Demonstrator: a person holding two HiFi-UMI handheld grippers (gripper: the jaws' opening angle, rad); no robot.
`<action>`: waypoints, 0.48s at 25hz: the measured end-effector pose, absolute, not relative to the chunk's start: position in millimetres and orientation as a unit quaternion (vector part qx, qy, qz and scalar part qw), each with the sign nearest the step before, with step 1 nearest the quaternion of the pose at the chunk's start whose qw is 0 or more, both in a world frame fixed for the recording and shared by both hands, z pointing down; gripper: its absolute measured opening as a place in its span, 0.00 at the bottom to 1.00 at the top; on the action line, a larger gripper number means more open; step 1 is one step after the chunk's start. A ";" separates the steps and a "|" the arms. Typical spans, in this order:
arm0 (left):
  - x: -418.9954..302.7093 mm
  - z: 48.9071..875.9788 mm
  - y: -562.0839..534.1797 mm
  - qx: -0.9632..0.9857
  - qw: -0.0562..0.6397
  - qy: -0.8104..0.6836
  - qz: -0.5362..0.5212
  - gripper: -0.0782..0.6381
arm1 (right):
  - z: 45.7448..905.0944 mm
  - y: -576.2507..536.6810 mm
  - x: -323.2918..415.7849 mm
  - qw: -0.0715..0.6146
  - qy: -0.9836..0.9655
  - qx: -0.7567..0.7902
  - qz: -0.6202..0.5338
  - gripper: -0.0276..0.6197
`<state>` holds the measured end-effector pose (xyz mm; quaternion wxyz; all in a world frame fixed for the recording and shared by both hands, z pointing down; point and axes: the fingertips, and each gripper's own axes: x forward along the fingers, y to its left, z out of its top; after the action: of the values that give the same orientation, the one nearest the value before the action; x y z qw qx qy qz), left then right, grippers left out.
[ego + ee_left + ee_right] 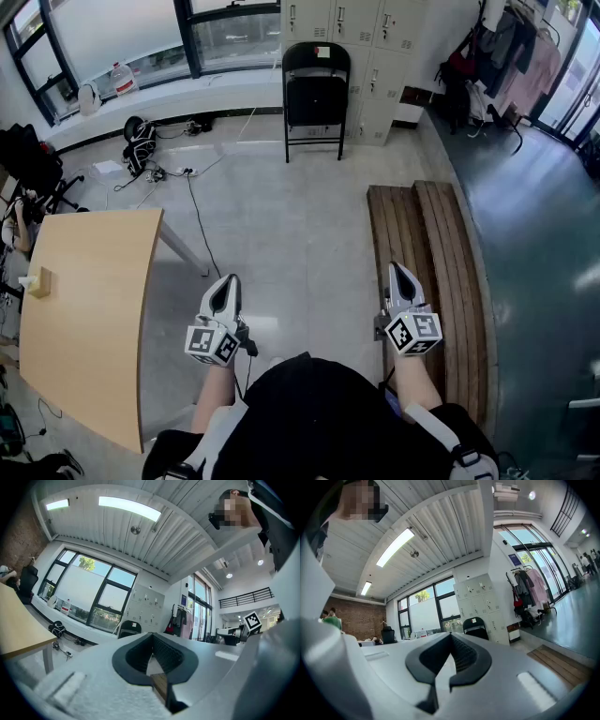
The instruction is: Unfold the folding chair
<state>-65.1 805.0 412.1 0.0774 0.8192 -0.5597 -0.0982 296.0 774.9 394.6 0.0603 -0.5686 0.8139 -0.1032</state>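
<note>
Your left gripper [226, 283] and right gripper [395, 272] are both closed and empty, held level above the floor. The right one hangs over a slatted wooden bench [450, 253]. Well ahead, the black folding chair [317, 94] stands upright, seat folded up, against closed grey lockers [380, 56].
</note>
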 end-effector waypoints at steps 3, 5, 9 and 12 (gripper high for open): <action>-64.8 408.1 802.4 0.823 0.073 -0.555 -0.097 0.11 | 389.7 772.6 290.2 0.059 0.817 -0.565 -0.099 0.05; -66.0 407.9 801.7 0.823 0.070 -0.555 -0.097 0.11 | 389.3 772.5 287.2 0.056 0.819 -0.563 -0.096 0.05; -69.1 407.9 801.0 0.823 0.069 -0.556 -0.097 0.11 | 391.3 772.2 286.3 0.052 0.817 -0.566 -0.097 0.05; -77.3 410.5 802.3 0.822 0.071 -0.558 -0.095 0.11 | 393.8 771.4 281.1 0.050 0.815 -0.568 -0.102 0.05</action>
<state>-77.3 802.3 410.5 0.0711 0.8215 -0.5577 -0.0947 281.1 771.4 393.8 0.0498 -0.5682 0.8149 -0.1025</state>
